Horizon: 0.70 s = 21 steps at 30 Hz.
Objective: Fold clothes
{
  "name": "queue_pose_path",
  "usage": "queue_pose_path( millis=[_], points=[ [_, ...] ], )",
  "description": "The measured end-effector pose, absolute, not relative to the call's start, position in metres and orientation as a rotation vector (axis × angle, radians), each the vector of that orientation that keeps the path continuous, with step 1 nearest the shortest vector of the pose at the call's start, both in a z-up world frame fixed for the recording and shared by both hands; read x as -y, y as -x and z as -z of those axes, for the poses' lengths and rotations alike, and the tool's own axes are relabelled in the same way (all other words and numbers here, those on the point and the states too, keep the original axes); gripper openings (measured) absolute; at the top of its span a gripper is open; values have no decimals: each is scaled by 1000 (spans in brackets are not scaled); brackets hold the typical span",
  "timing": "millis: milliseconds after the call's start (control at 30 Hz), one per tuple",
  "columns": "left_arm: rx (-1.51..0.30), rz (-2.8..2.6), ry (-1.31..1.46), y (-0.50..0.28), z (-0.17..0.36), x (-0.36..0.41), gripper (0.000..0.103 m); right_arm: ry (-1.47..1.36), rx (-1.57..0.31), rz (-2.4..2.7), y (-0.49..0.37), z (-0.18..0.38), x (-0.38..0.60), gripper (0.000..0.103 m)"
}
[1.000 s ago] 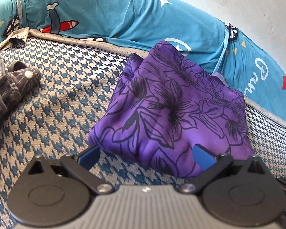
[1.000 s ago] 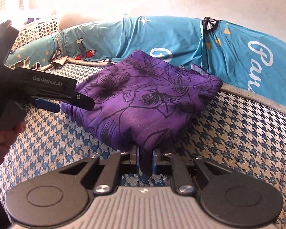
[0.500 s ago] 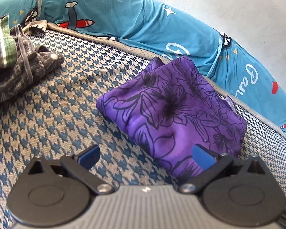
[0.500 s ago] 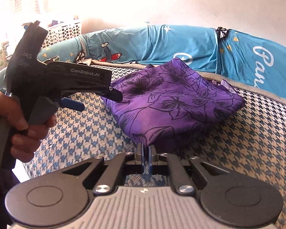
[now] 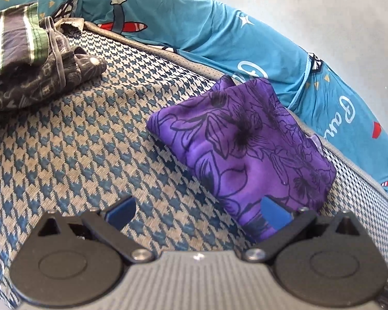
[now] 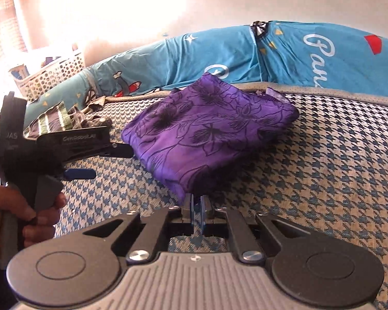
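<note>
A folded purple garment with black flower outlines (image 5: 245, 144) (image 6: 209, 134) lies on the houndstooth mattress (image 5: 77, 142) (image 6: 336, 168). My left gripper (image 5: 198, 211) is wide open; its right pad overlaps the garment's near edge and its left pad is over bare mattress. In the right wrist view the left gripper (image 6: 103, 162) floats just left of the garment, held by a hand (image 6: 13, 211). My right gripper (image 6: 196, 204) is shut to a thin slit. The garment's near corner ends at its fingertips, and nothing shows in the slit.
A pile of dark patterned and green-striped clothes (image 5: 38, 72) (image 6: 64, 118) lies to the left on the mattress. A rolled teal printed sheet (image 5: 219, 38) (image 6: 297, 56) runs along the far edge by the wall. A white perforated basket (image 6: 54, 69) stands beyond it.
The right gripper had the garment's corner pinched a second ago; now the corner only reaches its tips. Both grippers drew back and leftward, and the dark clothes pile came into the left view.
</note>
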<state>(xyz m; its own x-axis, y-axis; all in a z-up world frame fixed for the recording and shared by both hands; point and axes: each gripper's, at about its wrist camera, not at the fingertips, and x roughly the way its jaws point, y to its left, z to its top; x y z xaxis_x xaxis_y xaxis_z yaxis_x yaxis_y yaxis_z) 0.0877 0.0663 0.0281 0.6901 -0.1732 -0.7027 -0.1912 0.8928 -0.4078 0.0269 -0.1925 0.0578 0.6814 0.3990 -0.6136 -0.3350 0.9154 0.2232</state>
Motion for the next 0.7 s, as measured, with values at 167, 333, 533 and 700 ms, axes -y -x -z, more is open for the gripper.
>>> queue_pose_path(
  millis=[167, 333, 533, 700],
  points=[
    [-840, -23, 547, -109, -18, -77, 103, -173, -726, -398, -57, -63, 211, 25],
    [-842, -25, 555, -122, -12, -80, 103, -286, -776, -381, -95, -60, 233, 33],
    [-844, -17, 569, -139, -4, -82, 103, -304, -776, -336, -131, -55, 245, 41],
    [-843, -14, 541, -153, 0, -81, 103, -341, -799, -303, -156, -45, 250, 46]
  ],
)
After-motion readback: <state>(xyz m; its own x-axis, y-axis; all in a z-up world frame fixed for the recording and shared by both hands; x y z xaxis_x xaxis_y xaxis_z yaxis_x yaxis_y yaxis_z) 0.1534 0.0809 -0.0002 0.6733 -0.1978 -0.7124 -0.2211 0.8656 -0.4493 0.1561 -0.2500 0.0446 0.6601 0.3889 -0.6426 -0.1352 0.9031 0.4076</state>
